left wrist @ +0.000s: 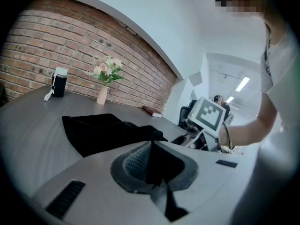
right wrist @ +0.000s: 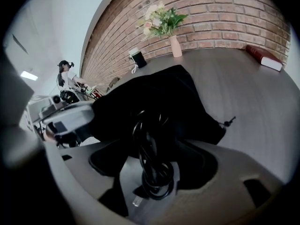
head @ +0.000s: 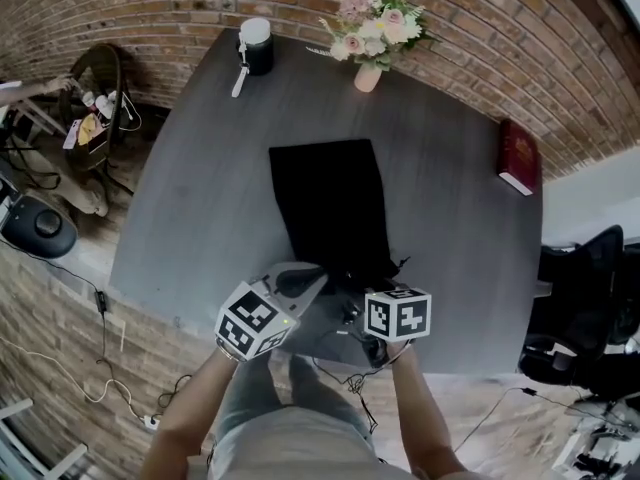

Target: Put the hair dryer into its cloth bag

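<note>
**Limp bag, springy cord: where to take hold**

The black cloth bag (head: 330,208) lies on the grey counter (head: 190,198) with its mouth toward the person. The left gripper (left wrist: 151,149) is clamped together on a fold of cloth at that mouth. The right gripper (right wrist: 154,156) stands wide apart. The coiled black cord (right wrist: 152,172) lies between its jaws but is not squeezed by them. The hair dryer's body shows in no view. In the right gripper view the bag humps up behind the cord, so I judge the body is inside and only the cord bundle is outside at the opening.

Handling, as I judge it:
- **Bag:** it is thin, soft and light, and will sag shut wherever it is not held. The hem at the mouth is the place to pinch it, lifted a little to keep a gap.
- **Cord:** it is light, smooth and springy, and its loops will likely spread when let go. It is best taken across the whole bundle at the middle, not by 1 strand.
- **Dryer:** it should be rigid and the heaviest item, which would help anchor the bag.

Count:
- 1 bag
- 1 cord bundle
- 2 grippers
- 1 drawstring end (right wrist: 228,122) showing beside the bag
- 1 vase of flowers (head: 368,43)
- 1 red book (head: 518,156)
- 1 black canister (head: 256,48) with a white top
</note>
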Available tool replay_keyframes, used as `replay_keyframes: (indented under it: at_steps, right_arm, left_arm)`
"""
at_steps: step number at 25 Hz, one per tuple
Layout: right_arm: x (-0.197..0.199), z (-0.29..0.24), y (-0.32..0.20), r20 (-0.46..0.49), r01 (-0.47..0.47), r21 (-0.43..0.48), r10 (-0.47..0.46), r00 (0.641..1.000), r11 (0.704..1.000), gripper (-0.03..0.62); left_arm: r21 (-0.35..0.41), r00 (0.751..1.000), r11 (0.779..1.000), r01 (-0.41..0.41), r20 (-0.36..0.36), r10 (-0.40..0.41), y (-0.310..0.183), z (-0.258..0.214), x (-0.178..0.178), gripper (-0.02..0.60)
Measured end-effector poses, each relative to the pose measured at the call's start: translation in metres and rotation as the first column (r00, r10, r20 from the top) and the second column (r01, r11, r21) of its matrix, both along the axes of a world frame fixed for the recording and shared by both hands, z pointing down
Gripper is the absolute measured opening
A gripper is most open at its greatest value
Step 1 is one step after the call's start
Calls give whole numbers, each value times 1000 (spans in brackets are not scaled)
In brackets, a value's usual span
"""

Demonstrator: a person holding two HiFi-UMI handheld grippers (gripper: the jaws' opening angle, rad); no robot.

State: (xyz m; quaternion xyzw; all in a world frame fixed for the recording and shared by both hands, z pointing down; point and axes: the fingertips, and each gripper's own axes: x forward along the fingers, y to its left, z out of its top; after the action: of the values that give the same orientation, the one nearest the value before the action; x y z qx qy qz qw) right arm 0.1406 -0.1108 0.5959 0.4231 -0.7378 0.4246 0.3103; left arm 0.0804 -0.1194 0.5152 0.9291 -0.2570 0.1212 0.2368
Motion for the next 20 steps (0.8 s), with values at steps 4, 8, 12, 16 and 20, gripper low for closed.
replay_keyframes:
  at_steps: [4,8,12,16,20]
  right_arm:
    - [-1,10,19,-10,26,-10,-26,1000,1000,313]
    - [0,18,14,-83,44,16,-42,996,999,280]
    - [-1,24,11,-158,123,28,-117,981,992,239]
    - [-7,30,10,-186,205,7,-200,962,979,223]
    - [-10,30,9,-184,232,-1,-228,956,973,187]
  left_arm:
    - [-13,1000,1000,22,-7,-22,-3,2,-4,15]
    - [-14,1000,1000,21,1,-21,-3,2,-3,15]
    - [-18,1000,1000,19,5,-19,0,4,0,15]
    - [-23,1000,1000,15,6,-15,2,8,3,15]
    - [-26,1000,999,21,4,-21,2,8,3,15]
